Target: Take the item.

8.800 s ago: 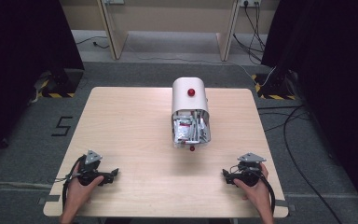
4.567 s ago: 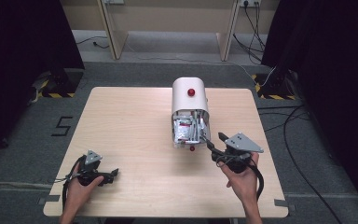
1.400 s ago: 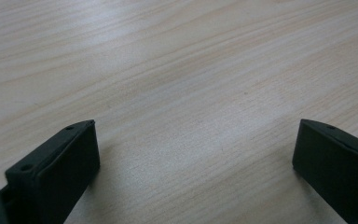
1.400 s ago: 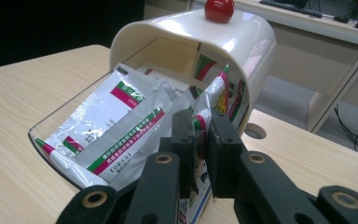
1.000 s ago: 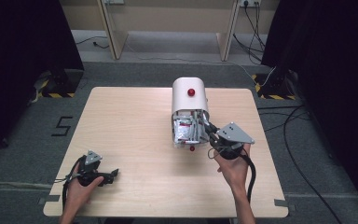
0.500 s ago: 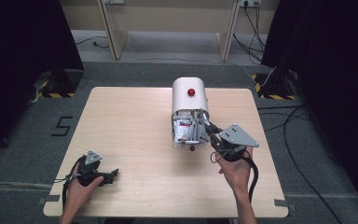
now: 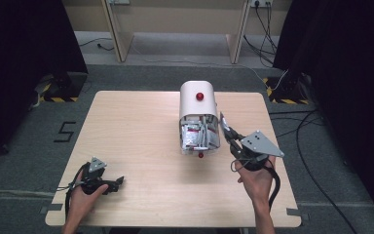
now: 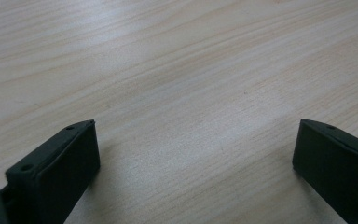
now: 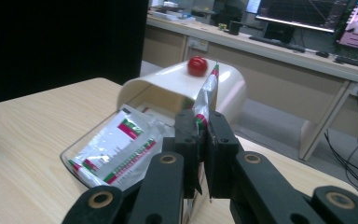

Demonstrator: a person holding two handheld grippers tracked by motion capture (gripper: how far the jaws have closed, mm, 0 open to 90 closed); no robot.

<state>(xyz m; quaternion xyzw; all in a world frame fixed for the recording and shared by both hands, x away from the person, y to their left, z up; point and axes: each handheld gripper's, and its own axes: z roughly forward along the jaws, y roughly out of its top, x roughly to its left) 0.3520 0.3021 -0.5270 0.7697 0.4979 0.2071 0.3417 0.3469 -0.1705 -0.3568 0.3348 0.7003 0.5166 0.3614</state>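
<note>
Right gripper (image 9: 200, 140) had its fingers clamped on a foil sachet (image 9: 206, 100), held upright just beside the open bin (image 7: 198, 105), apparently drawn out edge-first to clear the remaining sachets (image 9: 116, 149). Left gripper (image 7: 114, 181) lay parked on the surface (image 7: 141, 126), fingers wide, empty.

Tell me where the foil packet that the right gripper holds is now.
The foil packet stands on edge, pinched in the right gripper, just outside the open front of the white box; in the high view it lies at the box's right side, mid-table.
</note>
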